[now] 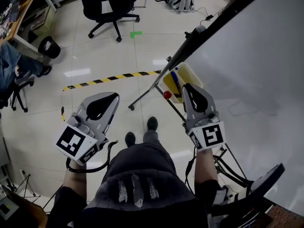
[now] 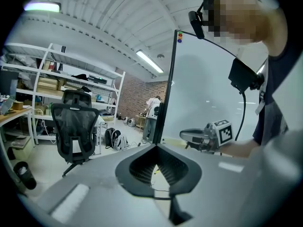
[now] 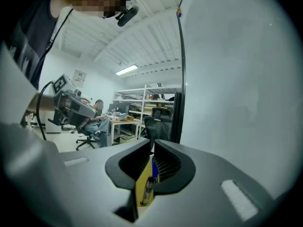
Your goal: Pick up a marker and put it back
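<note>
A blue marker [image 1: 175,79] lies in the yellow tray [image 1: 188,72] at the foot of the whiteboard [image 1: 251,56]. My right gripper [image 1: 189,86] hovers over that tray, jaws a narrow slit apart. In the right gripper view [image 3: 153,144] the blue marker [image 3: 154,168] and the yellow tray [image 3: 143,183] show through the gap below the jaws; nothing is pinched. A red round piece [image 1: 167,95] sits by the tray's near end. My left gripper [image 1: 115,95] hangs over the floor at the left, shut and empty [image 2: 156,146].
The whiteboard's black frame [image 1: 213,25] and its stand legs [image 1: 142,96] run across the floor. A black office chair [image 1: 109,4], a black bin [image 1: 49,46], a backpack [image 1: 183,1] and yellow-black floor tape [image 1: 114,77] lie farther off.
</note>
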Available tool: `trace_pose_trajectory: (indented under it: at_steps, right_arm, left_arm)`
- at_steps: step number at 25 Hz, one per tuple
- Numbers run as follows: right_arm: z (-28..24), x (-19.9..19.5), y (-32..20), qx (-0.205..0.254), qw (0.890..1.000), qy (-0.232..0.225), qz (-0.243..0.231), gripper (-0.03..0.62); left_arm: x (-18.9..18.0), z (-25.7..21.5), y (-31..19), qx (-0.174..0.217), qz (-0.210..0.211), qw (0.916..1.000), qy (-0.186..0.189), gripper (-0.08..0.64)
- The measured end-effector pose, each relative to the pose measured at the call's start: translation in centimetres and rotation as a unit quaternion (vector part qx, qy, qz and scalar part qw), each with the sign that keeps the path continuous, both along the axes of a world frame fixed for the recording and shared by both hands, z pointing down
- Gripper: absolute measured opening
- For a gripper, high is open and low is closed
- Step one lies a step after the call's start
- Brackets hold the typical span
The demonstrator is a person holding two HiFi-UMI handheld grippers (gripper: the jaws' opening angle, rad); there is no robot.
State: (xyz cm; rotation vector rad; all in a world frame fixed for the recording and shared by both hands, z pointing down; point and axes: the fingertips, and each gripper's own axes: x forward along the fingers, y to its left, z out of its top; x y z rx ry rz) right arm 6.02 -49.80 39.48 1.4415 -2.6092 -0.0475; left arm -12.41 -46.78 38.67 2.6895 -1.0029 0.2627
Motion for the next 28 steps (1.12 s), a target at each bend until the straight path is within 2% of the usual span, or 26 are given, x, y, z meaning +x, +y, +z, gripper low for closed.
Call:
trace_pose_trajectory:
  at_steps: [5, 12, 20, 23, 28]
  right_arm:
    - [-0.8, 0.6, 0.8, 0.012, 1.000, 0.006, 0.006, 0.026]
    - [-4.8, -0.4, 2.1, 0.048, 0.999, 0.011, -0.004, 0.026]
    - [-10.8, -3.0, 4.4, 0.112, 0.993, 0.024, -0.022, 0.026]
    - [-13.3, -4.3, 6.2, 0.137, 0.990, 0.014, -0.022, 0.026]
    - [-14.7, -5.8, 8.8, 0.154, 0.987, 0.033, -0.017, 0.000]
  left_arm:
    - [0.5, -1.0, 0.1, 0.014, -0.007, 0.9997, 0.017, 0.006]
    - [-0.2, -1.9, 1.0, 0.029, 0.001, 0.9994, 0.018, 0.006]
    - [-1.3, -5.8, 1.9, 0.091, 0.007, 0.9953, 0.033, 0.006]
    - [-2.1, -7.3, 3.0, 0.109, 0.007, 0.9932, 0.039, 0.006]
    - [-3.6, -8.6, 5.1, 0.128, 0.009, 0.9902, 0.054, 0.006]
